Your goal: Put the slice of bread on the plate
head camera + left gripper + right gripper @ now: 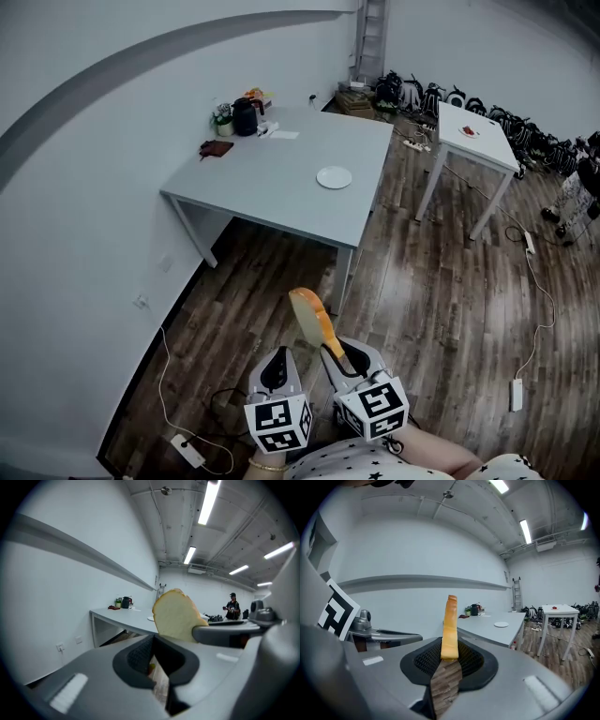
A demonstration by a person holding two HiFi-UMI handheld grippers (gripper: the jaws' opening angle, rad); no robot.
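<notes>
Right gripper view: bread slice [450,627] edge-on, approx. upright

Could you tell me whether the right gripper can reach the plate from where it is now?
Probably not yet. The right gripper, shut on the bread, is out over the floor, well short of the table bearing the plate. Nothing blocks the way.

On wooden floor [441,300]: grey table [272,183], set against the wall. At its far corner: black kettle [245,117], small potted plant [223,123], dark red cloth [217,148] just beside (items behind the kettle unclear). To the right, well apart: small white table [486,142]. Along the far wall: tangled cables [525,136], ladder [371,37]. Bottom left: white power strip [188,451]. In the left gripper view, far back: person [231,608], standing.
</notes>
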